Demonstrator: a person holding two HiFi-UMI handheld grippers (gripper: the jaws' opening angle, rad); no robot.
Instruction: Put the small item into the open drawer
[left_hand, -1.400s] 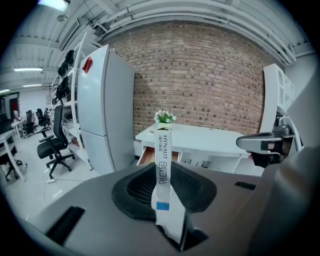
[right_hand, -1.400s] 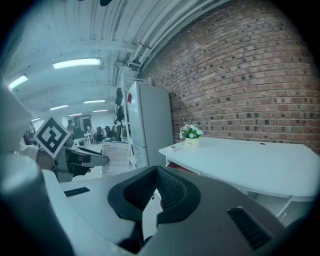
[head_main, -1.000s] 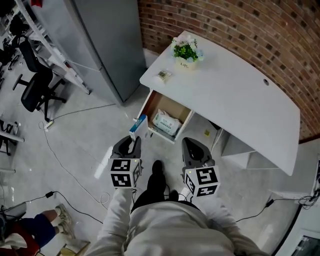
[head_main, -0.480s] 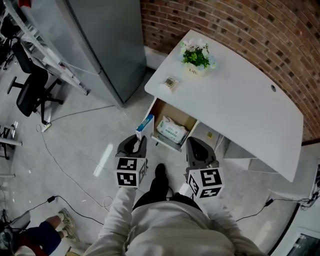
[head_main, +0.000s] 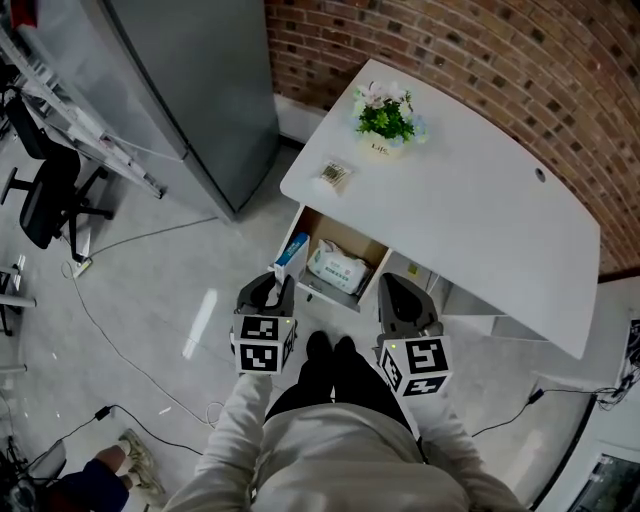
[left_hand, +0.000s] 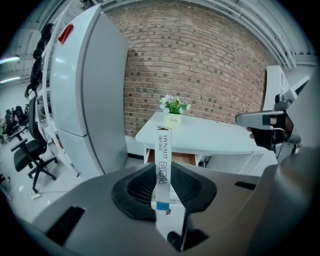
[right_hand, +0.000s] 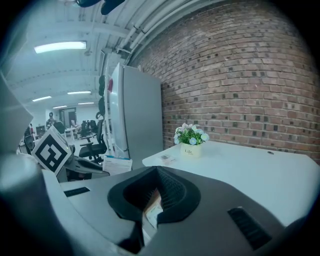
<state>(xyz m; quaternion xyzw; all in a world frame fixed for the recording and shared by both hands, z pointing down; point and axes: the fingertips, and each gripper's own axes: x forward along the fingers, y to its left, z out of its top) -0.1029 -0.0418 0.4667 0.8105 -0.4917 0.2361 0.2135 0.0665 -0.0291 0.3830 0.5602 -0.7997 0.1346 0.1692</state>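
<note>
My left gripper (head_main: 272, 291) is shut on a narrow white box with a blue end (head_main: 290, 250), held upright between the pads (left_hand: 162, 170). In the head view the box's top sits at the left front corner of the open drawer (head_main: 335, 292). A white soft pack (head_main: 337, 268) lies in the drawer under the white desk (head_main: 470, 220). My right gripper (head_main: 400, 296) hovers just right of the drawer front, with its jaws together and nothing between them (right_hand: 156, 172).
On the desk stand a potted plant (head_main: 385, 115) and a small packet (head_main: 335, 173). A tall grey cabinet (head_main: 190, 90) rises left of the desk, with a brick wall behind. An office chair (head_main: 50, 200) and cables lie on the floor at left.
The desk and drawer have drawn closer to both grippers. The box's tip now reaches the drawer's front corner. The left gripper's hold on the box is unchanged.
</note>
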